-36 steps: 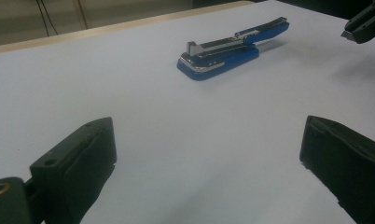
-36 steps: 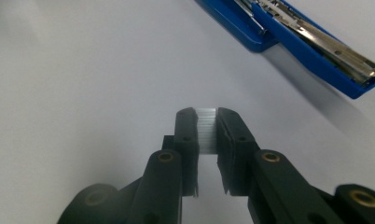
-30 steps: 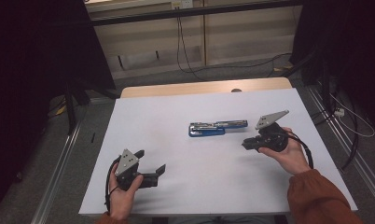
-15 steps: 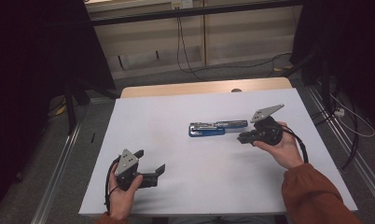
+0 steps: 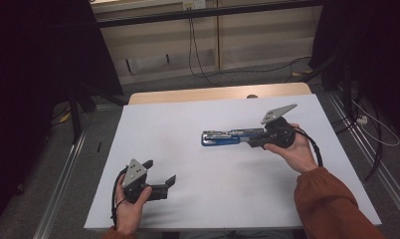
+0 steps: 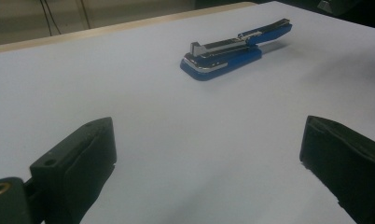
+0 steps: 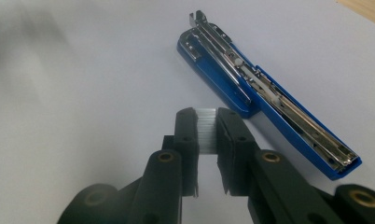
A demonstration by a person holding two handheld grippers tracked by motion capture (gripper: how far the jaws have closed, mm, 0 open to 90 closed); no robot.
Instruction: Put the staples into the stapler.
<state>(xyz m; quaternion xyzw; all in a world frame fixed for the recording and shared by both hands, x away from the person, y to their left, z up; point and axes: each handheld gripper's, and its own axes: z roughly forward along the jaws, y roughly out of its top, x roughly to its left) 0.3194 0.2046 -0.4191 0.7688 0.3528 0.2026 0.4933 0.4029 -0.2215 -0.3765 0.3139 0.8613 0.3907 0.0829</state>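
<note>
Presently the right gripper (image 7: 206,122) pinches a strip of staples (image 7: 206,130) beside the opened blue stapler (image 7: 251,88) mid-bench (image 5: 188,119), evidently for loading, while the left gripper (image 5: 160,178) rests open.

The open stapler (image 5: 233,137) is lying mid-table (image 5: 188,129), blocking the way there; bare top is stretching wide around it, leaving passage.

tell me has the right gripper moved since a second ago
Yes. The right gripper, holding a staple strip, moved left, up to the open blue stapler, which stayed put.
</note>
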